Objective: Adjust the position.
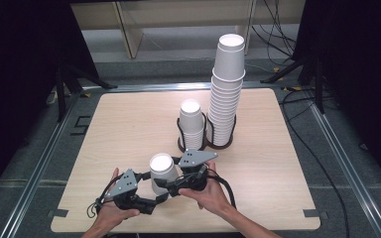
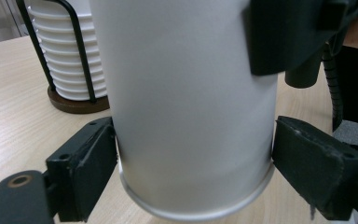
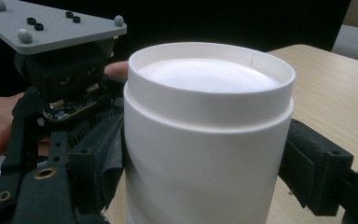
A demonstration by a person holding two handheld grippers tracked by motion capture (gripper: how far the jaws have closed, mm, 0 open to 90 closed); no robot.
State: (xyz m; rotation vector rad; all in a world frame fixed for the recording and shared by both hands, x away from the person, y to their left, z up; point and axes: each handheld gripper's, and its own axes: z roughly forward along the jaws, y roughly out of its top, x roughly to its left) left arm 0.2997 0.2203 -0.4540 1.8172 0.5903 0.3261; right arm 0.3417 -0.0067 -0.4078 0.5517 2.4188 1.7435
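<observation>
Upside-down paper cup [image 1: 161, 171] stands on the bench [image 1: 129, 124] btwn both hands, near front edge. Right tool [image 1: 171, 187] clamps its upper wall; left tool [image 1: 155, 202] hugs the base, pads touching. Keep squeeze light & cup upright, lifting straight.

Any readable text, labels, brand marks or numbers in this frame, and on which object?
None can be read.
The inverted paper cup held between both tongs is plain white, with no print.
The two cup stacks in wire holders are plain white.
The grey plate on the left tongs shows screws alone, no lettering.
The small circuit board beneath that plate has components; any marking is too small to read.
</observation>
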